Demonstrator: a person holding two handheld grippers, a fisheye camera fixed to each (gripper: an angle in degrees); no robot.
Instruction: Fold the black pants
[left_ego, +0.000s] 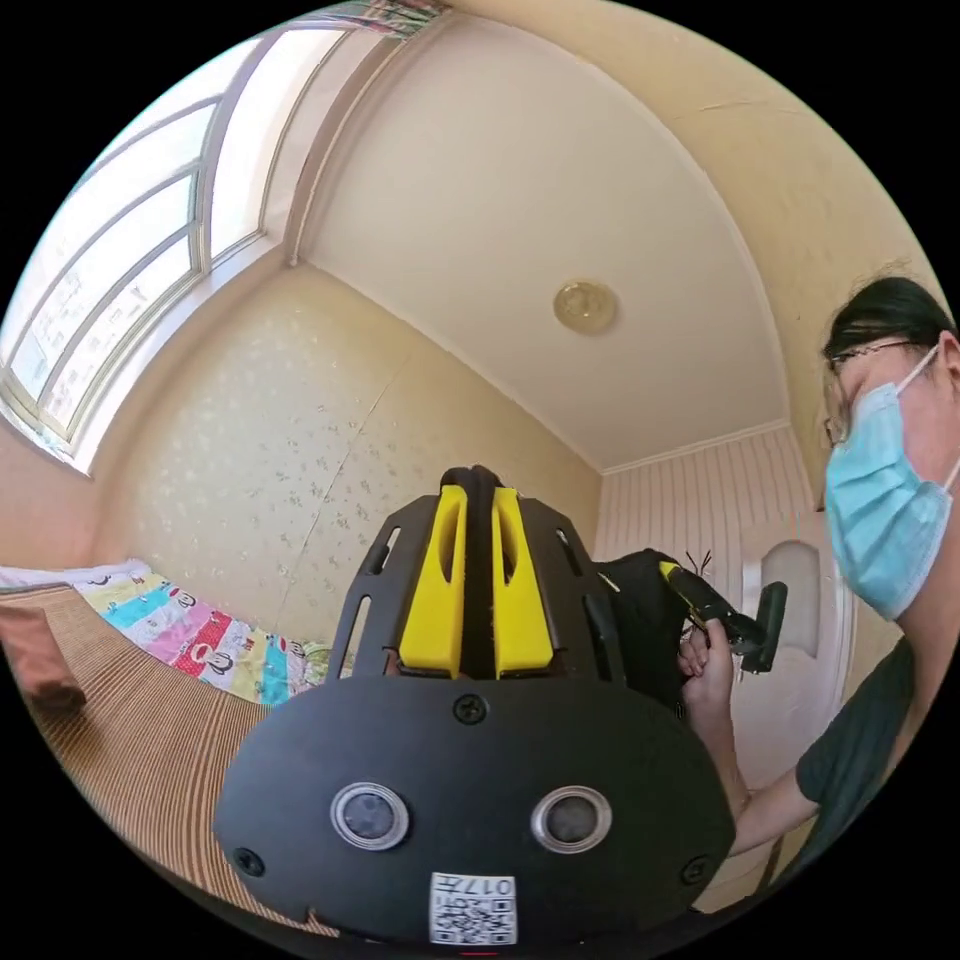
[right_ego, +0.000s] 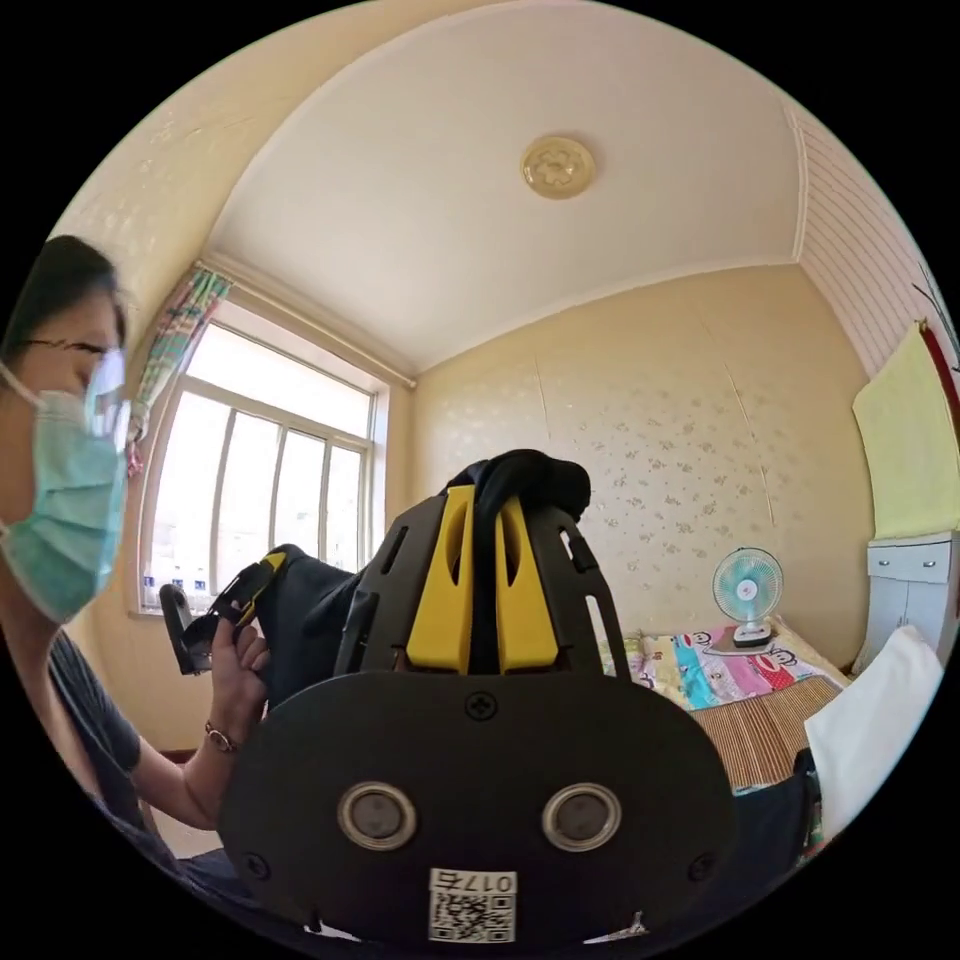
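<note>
Both raised toward the ceiling. Left tool clamped narrow on black pants; right tool likewise pinching black cloth.

pale patterned walls, bright window, round ceiling light, small fan perhaps on the bed.

The left gripper and right gripper have yellow jaws on black bodies, each pinching the black pants. Lower left, a striped brown mat meets a multicoloured cartoon sheet; the speckled wallpaper is yellow.
</note>
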